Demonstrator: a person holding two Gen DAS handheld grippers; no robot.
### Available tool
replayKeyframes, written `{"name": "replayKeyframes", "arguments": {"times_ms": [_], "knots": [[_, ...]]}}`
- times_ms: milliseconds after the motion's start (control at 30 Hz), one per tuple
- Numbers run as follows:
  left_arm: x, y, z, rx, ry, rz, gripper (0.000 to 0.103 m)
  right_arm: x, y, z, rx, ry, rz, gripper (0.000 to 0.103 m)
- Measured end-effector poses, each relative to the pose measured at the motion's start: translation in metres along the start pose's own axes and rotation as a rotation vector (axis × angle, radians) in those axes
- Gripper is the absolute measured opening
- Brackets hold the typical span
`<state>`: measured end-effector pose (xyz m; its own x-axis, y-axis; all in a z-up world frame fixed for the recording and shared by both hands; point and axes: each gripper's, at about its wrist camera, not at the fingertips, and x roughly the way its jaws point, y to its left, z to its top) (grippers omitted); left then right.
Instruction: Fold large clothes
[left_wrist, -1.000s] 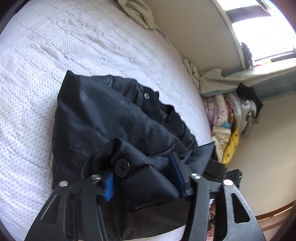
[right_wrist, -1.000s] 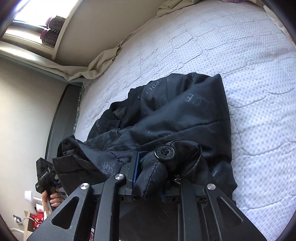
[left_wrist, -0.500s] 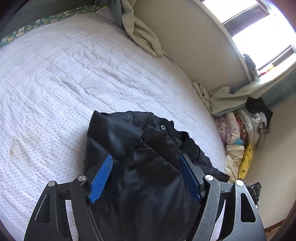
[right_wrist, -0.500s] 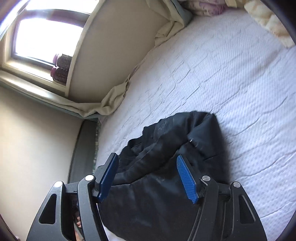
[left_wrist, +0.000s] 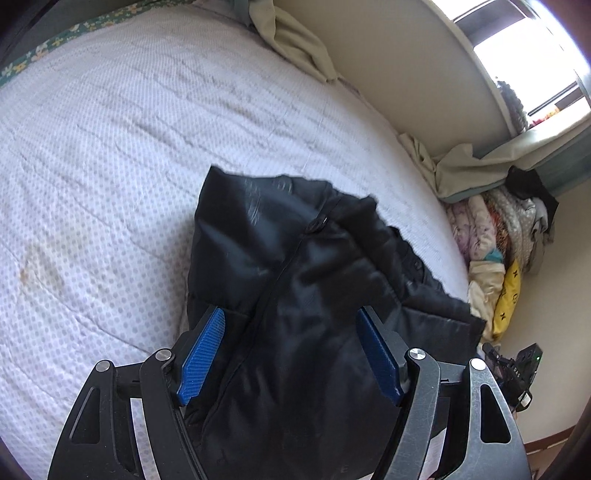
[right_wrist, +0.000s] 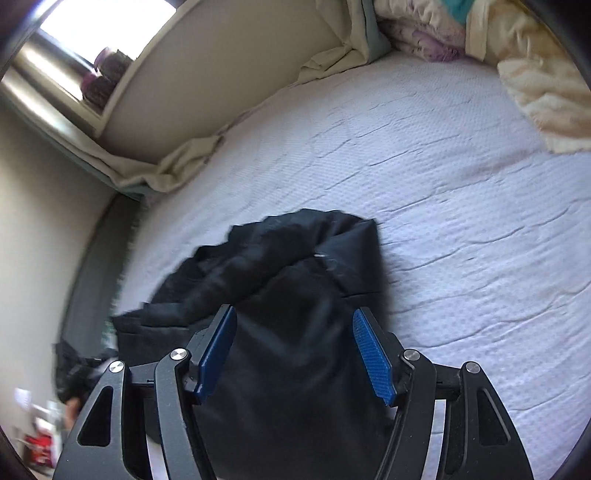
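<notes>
A black puffer jacket (left_wrist: 295, 266) lies bunched on the white quilted bed (left_wrist: 110, 147), with a snap button and zipper line showing. My left gripper (left_wrist: 291, 336) is open, its blue pads apart above the jacket's near part, holding nothing. In the right wrist view the same jacket (right_wrist: 288, 295) lies on the bed (right_wrist: 461, 221). My right gripper (right_wrist: 293, 339) is open too, jaws wide above the jacket's near edge, empty.
A pile of folded clothes and blankets (left_wrist: 495, 236) sits at the bed's far end by the wall. A cream blanket (right_wrist: 543, 92) lies at the bed's far right corner. Rumpled beige sheet (right_wrist: 177, 166) lines the wall under the window. The bed edge runs at left (right_wrist: 92, 280).
Both grippers were shut on jacket folds one second ago; they have opened, let go and pulled back upward. The jacket has dropped onto the bed in a folded heap.
</notes>
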<state>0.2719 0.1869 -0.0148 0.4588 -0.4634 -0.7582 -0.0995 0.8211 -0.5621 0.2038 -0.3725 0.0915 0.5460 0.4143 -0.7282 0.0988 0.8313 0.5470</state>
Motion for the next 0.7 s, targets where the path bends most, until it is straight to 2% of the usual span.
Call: {"name": "replayKeyframes", "arguments": {"times_ms": [33,100,133,167,200,233,300,400,533,700], "knots": [[0.003,-0.002,-0.001,0.008,0.003,0.008,0.074,0.001,0.001,-0.001,-0.024,-0.006,-0.035,0.064],[0.006,-0.007,-0.004,0.044,0.006,0.027,0.06,0.004,0.001,-0.003,-0.046,0.0,-0.036,0.064],[0.008,-0.011,-0.005,0.063,0.013,0.029,0.041,0.008,0.001,-0.004,-0.054,0.02,-0.015,0.063],[0.008,-0.014,-0.006,0.084,0.025,0.023,0.027,0.011,0.001,-0.005,-0.057,0.033,-0.004,0.05],[0.007,-0.019,-0.009,0.106,0.028,0.022,0.022,0.015,0.003,-0.007,-0.07,0.057,-0.002,0.032],[0.005,-0.022,-0.01,0.12,0.026,0.026,0.017,0.017,0.004,-0.008,-0.087,0.067,-0.019,0.025],[-0.001,-0.029,-0.015,0.156,0.013,0.058,0.015,0.018,0.009,-0.012,-0.131,0.075,-0.052,0.012],[-0.01,-0.028,-0.021,0.138,0.016,0.078,0.013,0.011,0.01,-0.015,-0.132,0.082,-0.044,0.009],[-0.017,-0.019,-0.028,0.108,0.037,0.086,0.013,0.005,-0.002,-0.025,-0.072,0.128,-0.051,0.008],[0.0,-0.005,-0.036,0.093,0.096,0.107,0.013,0.012,-0.014,-0.038,-0.044,0.172,-0.053,0.007]]}}
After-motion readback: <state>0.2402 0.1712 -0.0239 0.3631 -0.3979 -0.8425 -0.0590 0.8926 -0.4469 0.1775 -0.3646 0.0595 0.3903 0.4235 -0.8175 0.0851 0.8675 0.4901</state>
